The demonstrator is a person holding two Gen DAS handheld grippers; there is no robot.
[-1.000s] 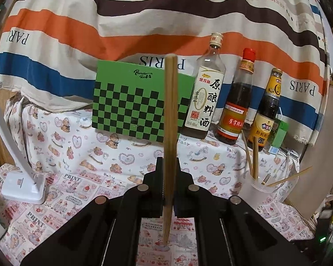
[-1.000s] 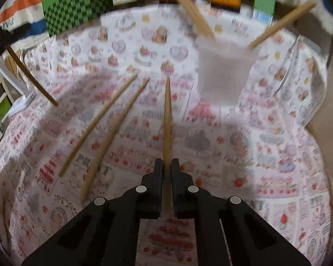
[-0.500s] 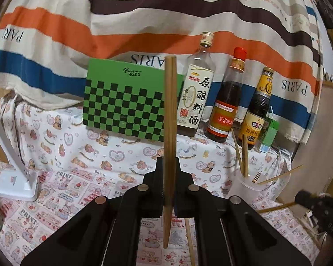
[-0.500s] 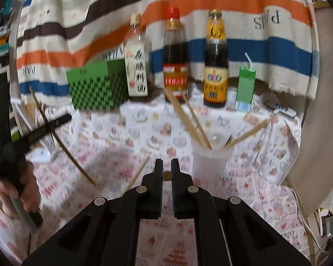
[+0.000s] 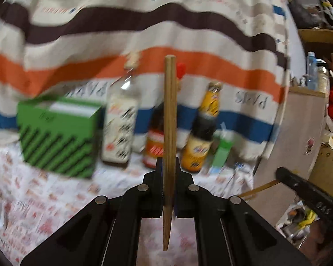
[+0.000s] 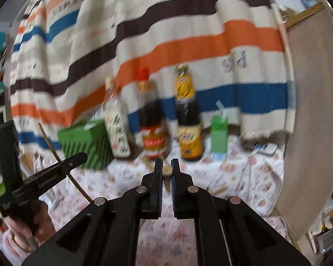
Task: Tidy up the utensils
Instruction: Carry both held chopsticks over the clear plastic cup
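So the biggest thing here is the striped cloth hanging across the whole back, cream with brown, orange and blue bands. Below it the table has a pink patterned cover. Pretty blurry all round.

Along the back of the table: a green checked box on the left, then three bottles beside it in a row, a clear one with a white label, a dark one with a red cap, and a dark one with a yellow label. A small green carton with a straw stands just right of those.

Left gripper is clamped on a chopstick, which stands nearly upright between the jaws, thick end up, tip poking out below. The right view shows a hand holding that gripper.

Right gripper is also pinched onto a chopstick, this one pointing straight away from the camera, so only its round end shows between the jaws.
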